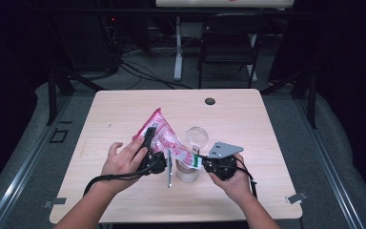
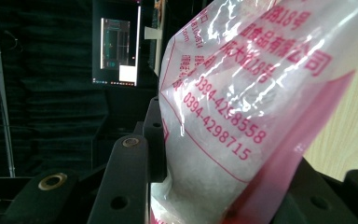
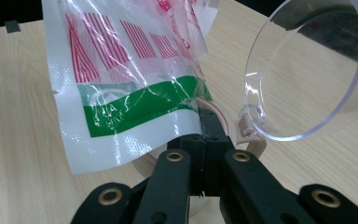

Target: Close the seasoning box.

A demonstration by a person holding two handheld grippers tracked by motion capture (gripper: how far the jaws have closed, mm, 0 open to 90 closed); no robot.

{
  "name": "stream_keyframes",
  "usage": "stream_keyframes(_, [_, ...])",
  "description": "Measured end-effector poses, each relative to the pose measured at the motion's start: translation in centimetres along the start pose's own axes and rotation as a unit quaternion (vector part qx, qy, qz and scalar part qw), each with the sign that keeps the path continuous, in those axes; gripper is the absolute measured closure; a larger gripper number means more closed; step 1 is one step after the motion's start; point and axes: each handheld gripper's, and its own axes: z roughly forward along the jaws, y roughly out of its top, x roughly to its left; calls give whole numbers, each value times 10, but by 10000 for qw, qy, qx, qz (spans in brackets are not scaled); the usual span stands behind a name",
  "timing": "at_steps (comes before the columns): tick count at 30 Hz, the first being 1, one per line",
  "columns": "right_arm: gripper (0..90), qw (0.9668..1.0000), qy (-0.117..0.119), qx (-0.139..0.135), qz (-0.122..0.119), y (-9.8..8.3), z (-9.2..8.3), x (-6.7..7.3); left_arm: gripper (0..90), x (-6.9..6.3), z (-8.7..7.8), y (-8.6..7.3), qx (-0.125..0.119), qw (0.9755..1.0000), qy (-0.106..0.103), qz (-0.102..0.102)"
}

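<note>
Left gripper [image 1: 148, 143] clamped on pink-printed plastic bag [image 1: 159, 133], bag raised and tilted over clear jar [image 1: 187, 171] at table [image 1: 124, 102] centre. Right gripper [image 1: 208, 163] jaws closed together, pinching bag's lower corner just above jar mouth. Hinged clear lid [image 1: 197, 137] flipped open beside bag
</note>
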Motion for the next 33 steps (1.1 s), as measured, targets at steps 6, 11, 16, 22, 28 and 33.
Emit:
stream_keyframes(6, [900,10000,13,-1,45,0,0,-1,670,0,-1,0,-19,10000,28,18])
stream_keyframes(11, [900,10000,11,-2,44,0,1,-1,670,-1,-1,0,-44,10000,65,5])
stream_keyframes(16, [900,10000,12,-9,43,0,1,-1,671,-1,-2,0,-84,9999,109,8])
stream_keyframes(22, [900,10000,14,-7,42,0,1,0,671,0,-2,-1,-64,9999,96,13])
stream_keyframes(28, [900,10000,14,6,25,-1,2,0,671,-1,-2,-1,-105,9999,120,2])
stream_keyframes(33, [900,10000,27,16,23,-1,2,0,671,-1,-3,-1,-76,9999,113,23])
